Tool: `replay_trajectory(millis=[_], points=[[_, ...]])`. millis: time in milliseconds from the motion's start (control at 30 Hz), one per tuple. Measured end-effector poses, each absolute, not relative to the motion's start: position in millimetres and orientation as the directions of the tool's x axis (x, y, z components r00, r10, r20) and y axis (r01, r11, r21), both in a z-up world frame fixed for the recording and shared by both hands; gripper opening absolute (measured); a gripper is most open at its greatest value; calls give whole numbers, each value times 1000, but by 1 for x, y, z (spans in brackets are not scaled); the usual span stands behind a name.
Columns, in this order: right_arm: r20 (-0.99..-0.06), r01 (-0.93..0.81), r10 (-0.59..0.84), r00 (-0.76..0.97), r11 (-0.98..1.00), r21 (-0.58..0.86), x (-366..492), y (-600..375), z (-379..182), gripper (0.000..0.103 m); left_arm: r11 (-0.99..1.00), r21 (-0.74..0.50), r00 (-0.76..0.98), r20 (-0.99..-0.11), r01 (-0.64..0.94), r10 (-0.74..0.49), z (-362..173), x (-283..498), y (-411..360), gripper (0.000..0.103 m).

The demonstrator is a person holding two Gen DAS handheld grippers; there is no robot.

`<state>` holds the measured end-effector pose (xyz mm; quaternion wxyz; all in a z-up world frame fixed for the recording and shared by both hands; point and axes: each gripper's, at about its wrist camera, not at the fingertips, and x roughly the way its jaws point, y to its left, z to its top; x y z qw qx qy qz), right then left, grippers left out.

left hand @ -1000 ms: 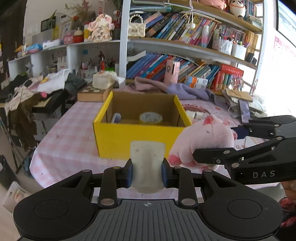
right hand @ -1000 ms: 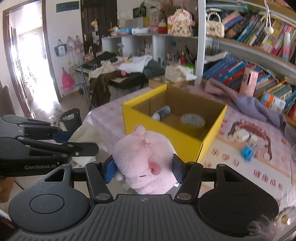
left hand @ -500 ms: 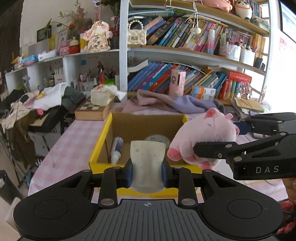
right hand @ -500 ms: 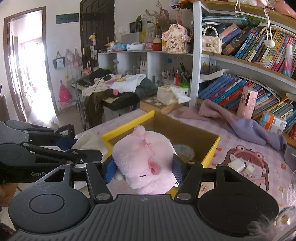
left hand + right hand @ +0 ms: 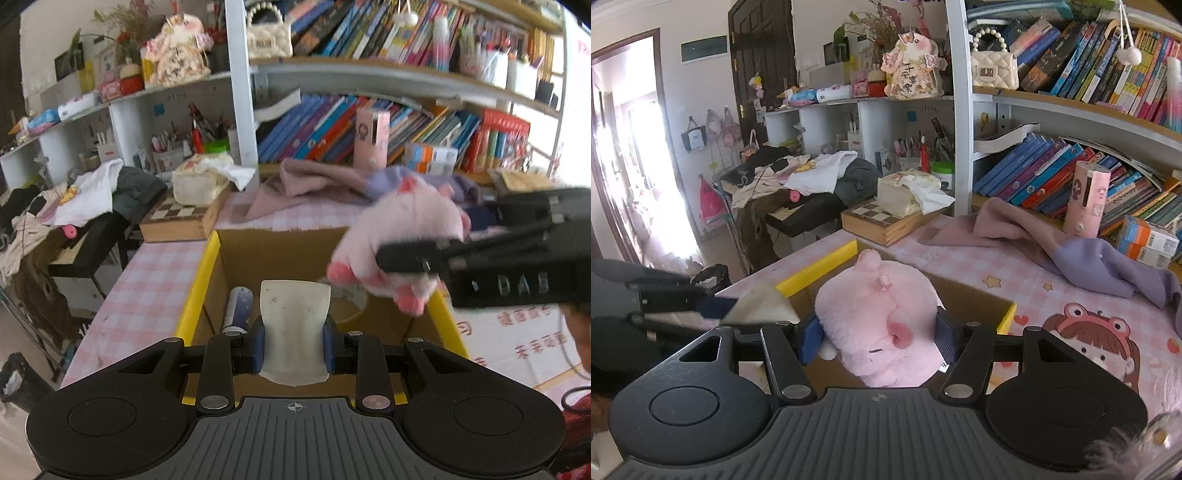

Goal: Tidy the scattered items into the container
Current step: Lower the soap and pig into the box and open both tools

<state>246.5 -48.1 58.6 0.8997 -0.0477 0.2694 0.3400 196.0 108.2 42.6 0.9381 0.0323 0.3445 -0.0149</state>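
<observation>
My left gripper [image 5: 293,339] is clamped on a flat off-white scoop-shaped piece [image 5: 294,325], held over the near part of the yellow cardboard box [image 5: 197,291]. My right gripper [image 5: 877,338] squeezes a pink plush pig [image 5: 882,325] above the box's right side.

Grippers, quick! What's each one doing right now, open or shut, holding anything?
Left gripper: shut on the whitish flat piece, over the yellow box.
Right gripper: shut on the pink plush pig.
</observation>
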Motion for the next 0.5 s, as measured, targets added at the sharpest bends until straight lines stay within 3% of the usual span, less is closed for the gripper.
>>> replay_trajectory(millis=[500], points=[[-617,-696,672,409,667,265,352,12,28,58,998,9,574,-818,56,-25,-13,262,108,28]])
